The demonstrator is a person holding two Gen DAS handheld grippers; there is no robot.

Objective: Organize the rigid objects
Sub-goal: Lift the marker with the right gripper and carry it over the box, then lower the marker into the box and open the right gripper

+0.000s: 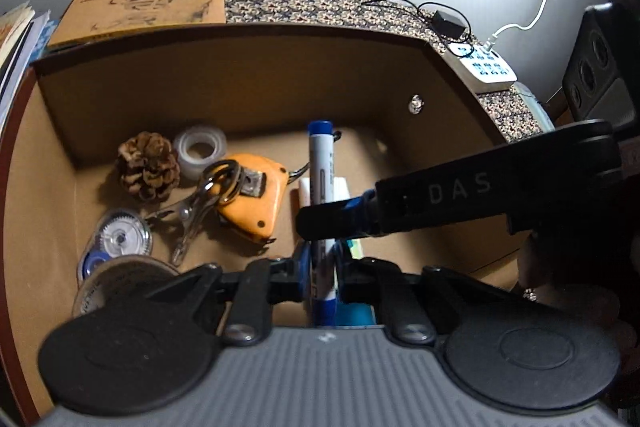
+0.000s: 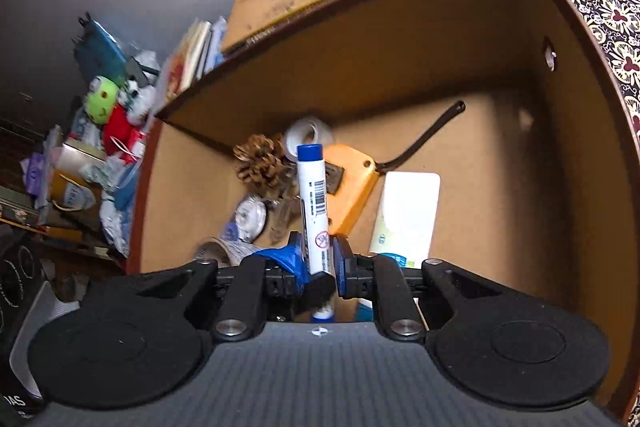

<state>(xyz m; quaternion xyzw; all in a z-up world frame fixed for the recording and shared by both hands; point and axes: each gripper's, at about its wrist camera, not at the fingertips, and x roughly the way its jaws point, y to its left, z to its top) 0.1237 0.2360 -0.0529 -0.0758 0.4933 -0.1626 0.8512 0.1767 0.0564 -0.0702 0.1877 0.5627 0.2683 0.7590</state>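
Observation:
A white marker [image 1: 320, 163] with a blue cap stands nearly upright over the open cardboard box [image 1: 240, 79]. My left gripper [image 1: 322, 267] is shut on its lower part, blue pads on both sides. One of my right gripper's black fingers [image 1: 400, 203] comes in from the right and crosses the marker's middle. In the right wrist view my right gripper [image 2: 318, 259] is shut on the marker [image 2: 312, 187] too. On the box floor lie a pine cone [image 1: 148, 167], a clear tape roll [image 1: 200, 149], an orange tape measure [image 1: 256, 195], a metal clip [image 1: 192, 215] and a correction tape dispenser [image 1: 120, 239].
A white packet [image 2: 408, 215] lies in the box right of the tape measure. A yellow book [image 1: 148, 3] and a power strip [image 1: 486, 67] rest on the patterned cloth behind the box. Books and a clutter of toys [image 2: 112, 115] crowd the left side.

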